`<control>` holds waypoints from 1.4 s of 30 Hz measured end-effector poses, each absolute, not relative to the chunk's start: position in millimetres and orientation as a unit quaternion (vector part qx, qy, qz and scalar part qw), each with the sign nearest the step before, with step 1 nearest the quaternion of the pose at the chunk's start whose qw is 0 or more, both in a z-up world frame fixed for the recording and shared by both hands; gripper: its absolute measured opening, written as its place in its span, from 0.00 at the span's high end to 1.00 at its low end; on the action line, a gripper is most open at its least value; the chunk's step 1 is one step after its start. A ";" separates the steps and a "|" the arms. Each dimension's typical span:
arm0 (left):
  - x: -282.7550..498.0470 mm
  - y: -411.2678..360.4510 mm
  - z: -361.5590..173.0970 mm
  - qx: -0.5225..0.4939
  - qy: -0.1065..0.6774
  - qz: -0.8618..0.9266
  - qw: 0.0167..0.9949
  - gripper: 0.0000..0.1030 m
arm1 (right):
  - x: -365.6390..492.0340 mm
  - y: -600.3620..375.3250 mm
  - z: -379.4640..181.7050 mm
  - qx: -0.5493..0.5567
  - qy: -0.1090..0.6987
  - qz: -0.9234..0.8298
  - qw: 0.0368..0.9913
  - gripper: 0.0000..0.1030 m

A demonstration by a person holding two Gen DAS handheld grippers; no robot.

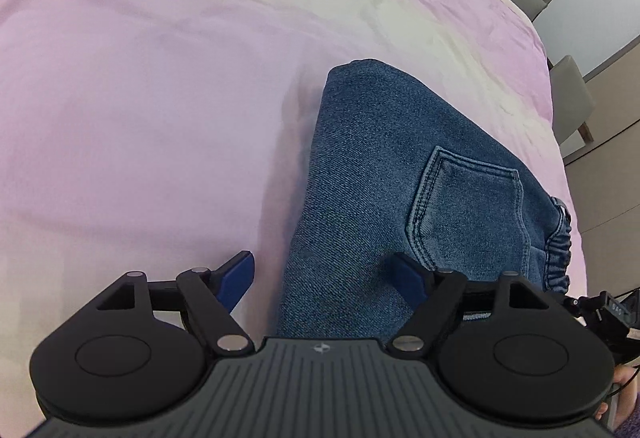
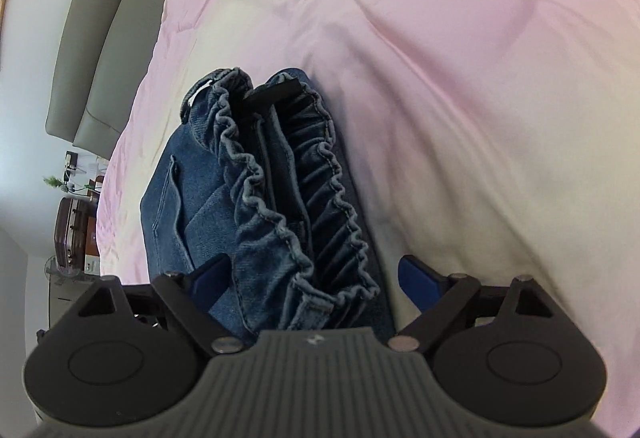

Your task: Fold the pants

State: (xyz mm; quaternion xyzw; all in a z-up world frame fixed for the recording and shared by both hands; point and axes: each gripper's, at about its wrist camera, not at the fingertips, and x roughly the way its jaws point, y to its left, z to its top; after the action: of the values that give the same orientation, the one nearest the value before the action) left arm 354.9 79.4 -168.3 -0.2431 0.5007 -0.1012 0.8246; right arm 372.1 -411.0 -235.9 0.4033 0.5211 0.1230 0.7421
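Folded jeans (image 1: 372, 174) on bed (image 1: 140, 118), both grippers open

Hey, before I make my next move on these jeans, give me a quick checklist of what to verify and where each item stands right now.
1. Left gripper open: ok, jaws wide, with the folded edge of the jeans between them, pads not pressing.
2. Right gripper open: ok, jaws spread on either side of the elastic waistband, not clamping it.
3. Jeans folded into a compact stack: ok, layers lie doubled with the back pocket on top.
4. Waistband layers aligned: not ok, the gathered edges gape apart.
5. Jeans fully on the pink bedspread: ok, bedding shows around them.
6. Leg hems tucked evenly: cannot tell, hidden in both views.
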 end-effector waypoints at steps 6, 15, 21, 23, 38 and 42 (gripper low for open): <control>365.1 80.7 -179.2 -0.264 0.493 -0.122 0.820 0.27 | 378.6 -413.8 -248.3 0.420 0.518 0.151 0.730 0.24; 355.4 70.5 -163.5 -0.277 0.475 -0.116 0.827 0.63 | 374.8 -413.8 -242.1 0.422 0.509 0.172 0.730 0.45; 336.0 74.5 -143.8 -0.282 0.465 -0.121 0.831 0.70 | 361.6 -408.7 -200.3 0.399 0.507 0.176 0.743 0.51; 325.6 80.1 -139.1 -0.280 0.467 -0.122 0.830 0.70 | 352.5 -400.5 -185.7 0.384 0.516 0.178 0.744 0.52; 242.7 205.2 -80.9 -0.304 0.398 -0.064 0.863 0.73 | 323.6 -269.1 -120.2 0.357 0.512 0.257 0.738 0.52; 235.3 251.1 -68.2 -0.304 0.381 -0.034 0.873 0.73 | 331.6 -212.0 -115.4 0.357 0.507 0.284 0.731 0.52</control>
State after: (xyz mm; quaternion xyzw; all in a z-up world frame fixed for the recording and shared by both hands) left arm 235.3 251.1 -68.2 -0.3041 0.3805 -0.0342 0.8727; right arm 331.6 -212.0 -115.4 0.3573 0.5071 0.2841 0.7311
